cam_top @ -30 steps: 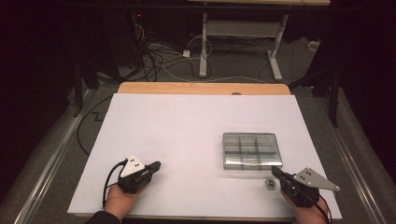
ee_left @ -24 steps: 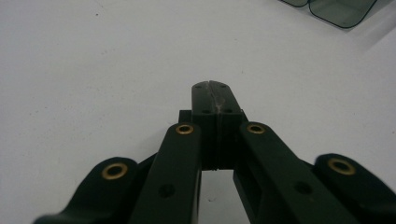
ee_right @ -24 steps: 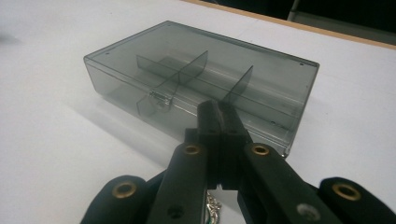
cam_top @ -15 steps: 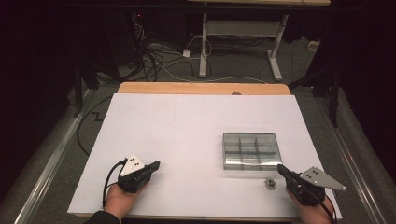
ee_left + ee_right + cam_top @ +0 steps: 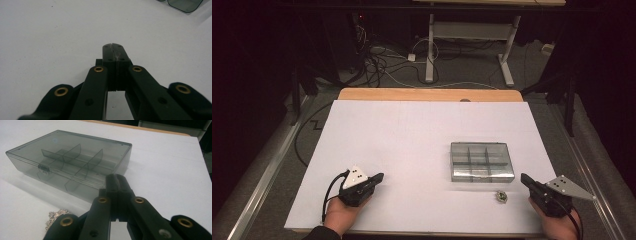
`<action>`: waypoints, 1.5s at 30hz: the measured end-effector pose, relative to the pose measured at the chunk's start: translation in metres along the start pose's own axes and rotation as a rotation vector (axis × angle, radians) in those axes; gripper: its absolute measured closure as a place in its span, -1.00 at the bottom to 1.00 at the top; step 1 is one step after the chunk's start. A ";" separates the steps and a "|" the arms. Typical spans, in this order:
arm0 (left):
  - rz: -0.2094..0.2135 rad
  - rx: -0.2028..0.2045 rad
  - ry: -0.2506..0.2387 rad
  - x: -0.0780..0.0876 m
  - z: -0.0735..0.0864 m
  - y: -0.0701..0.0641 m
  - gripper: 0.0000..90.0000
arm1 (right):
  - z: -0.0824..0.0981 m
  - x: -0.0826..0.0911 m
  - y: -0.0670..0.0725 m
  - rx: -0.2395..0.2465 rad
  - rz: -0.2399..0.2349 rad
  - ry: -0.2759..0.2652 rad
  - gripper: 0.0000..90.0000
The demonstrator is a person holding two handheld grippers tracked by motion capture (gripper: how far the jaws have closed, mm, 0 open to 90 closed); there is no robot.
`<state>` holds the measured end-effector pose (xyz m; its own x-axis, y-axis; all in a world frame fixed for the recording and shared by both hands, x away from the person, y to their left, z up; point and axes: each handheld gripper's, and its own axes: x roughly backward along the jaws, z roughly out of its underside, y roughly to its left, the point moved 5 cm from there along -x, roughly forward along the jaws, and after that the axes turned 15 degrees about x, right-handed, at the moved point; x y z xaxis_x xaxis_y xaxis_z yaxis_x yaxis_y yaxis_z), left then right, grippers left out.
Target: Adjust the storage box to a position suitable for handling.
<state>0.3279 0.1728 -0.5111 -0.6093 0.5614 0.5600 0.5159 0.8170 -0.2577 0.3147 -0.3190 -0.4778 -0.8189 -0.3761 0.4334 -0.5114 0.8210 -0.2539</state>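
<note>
Chain [image 5: 501,196], a small silvery heap, lies on the white tabletop [image 5: 412,140] just in front of the smoky clear box [image 5: 482,161], near its front right corner. Compared with a second ago, the right tool [image 5: 525,179] has drawn off to the right, leaving a clear gap between its tip and the chain; its jaws are pressed together and hold nothing. The left tool [image 5: 380,176] rests in the same spot near the tabletop's front left, jaws likewise closed and empty. The box keeps its place, lid down, its dividers showing through. No brand or lettering can be read anywhere. In the right gripper view the chain [image 5: 56,217] is partly covered by the tool's black arm, and its links are too fine to make out.
</note>
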 end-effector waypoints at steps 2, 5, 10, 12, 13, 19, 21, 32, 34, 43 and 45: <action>0.001 0.000 -0.003 0.000 0.000 0.000 0.94 | 0.000 -0.002 -0.001 0.003 -0.004 0.008 1.00; 0.008 0.004 -0.004 0.000 0.000 0.000 0.94 | 0.001 -0.006 -0.002 0.007 -0.004 0.020 1.00; 0.028 0.012 -0.004 0.001 0.000 0.001 0.94 | -0.005 -0.018 -0.007 -0.002 -0.004 0.028 1.00; 0.034 0.015 0.000 0.000 0.000 0.001 0.94 | -0.008 -0.023 -0.008 -0.012 0.000 0.034 1.00; 0.035 0.019 0.003 0.000 -0.001 0.002 0.94 | -0.009 -0.026 -0.009 -0.013 -0.001 0.037 1.00; 0.054 0.036 0.014 0.000 -0.001 0.003 0.94 | -0.019 -0.041 -0.015 -0.051 -0.002 0.040 1.00; 0.042 0.032 0.010 0.000 -0.001 0.003 0.94 | -0.022 -0.046 -0.018 -0.049 0.006 0.039 1.00; -0.011 0.041 0.021 -0.003 -0.001 0.003 0.94 | -0.029 -0.076 -0.038 -0.069 0.052 0.073 1.00; -0.009 0.045 0.022 -0.003 -0.001 0.004 0.94 | -0.026 -0.082 -0.041 -0.068 0.051 0.087 1.00; 0.011 0.047 0.030 -0.003 -0.002 0.003 0.94 | -0.017 -0.094 -0.040 -0.076 0.020 0.136 1.00; 0.016 0.044 0.034 -0.003 -0.001 0.003 0.94 | -0.016 -0.095 -0.038 -0.072 0.012 0.141 1.00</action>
<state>0.3318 0.1733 -0.5123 -0.5799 0.5703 0.5817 0.4983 0.8132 -0.3006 0.4161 -0.3082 -0.4954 -0.7775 -0.3059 0.5494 -0.4775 0.8557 -0.1994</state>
